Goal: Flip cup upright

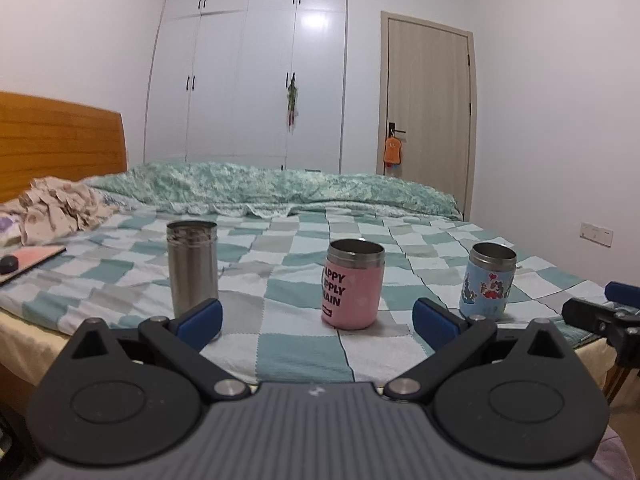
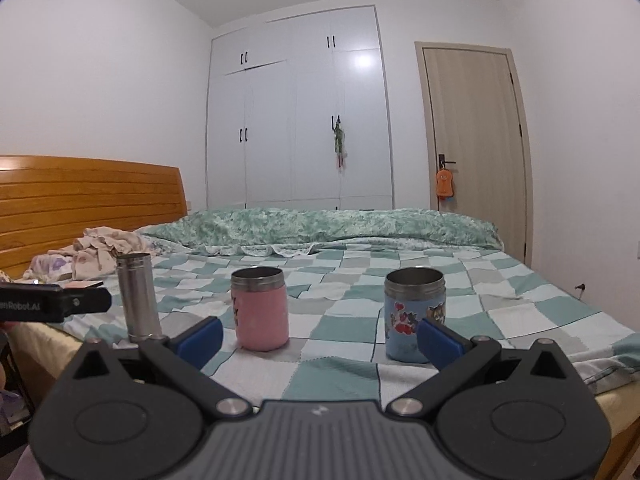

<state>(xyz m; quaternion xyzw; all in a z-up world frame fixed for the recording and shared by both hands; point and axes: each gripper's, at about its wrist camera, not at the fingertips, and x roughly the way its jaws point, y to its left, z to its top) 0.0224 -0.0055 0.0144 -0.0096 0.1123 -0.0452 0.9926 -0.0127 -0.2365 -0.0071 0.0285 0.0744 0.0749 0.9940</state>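
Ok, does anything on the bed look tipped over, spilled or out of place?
Nothing stands out. The steel cup, pink cup and blue cartoon cup all stand upright, mouths up, apart in a row on the checkered bedspread. No spill shows.

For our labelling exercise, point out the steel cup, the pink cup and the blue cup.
steel cup (image 1: 194,272), left wrist view, middle of its bare metal wall.
pink cup (image 1: 352,296), left wrist view, on the pink sleeve.
blue cup (image 2: 412,320), right wrist view, on the cartoon sleeve.
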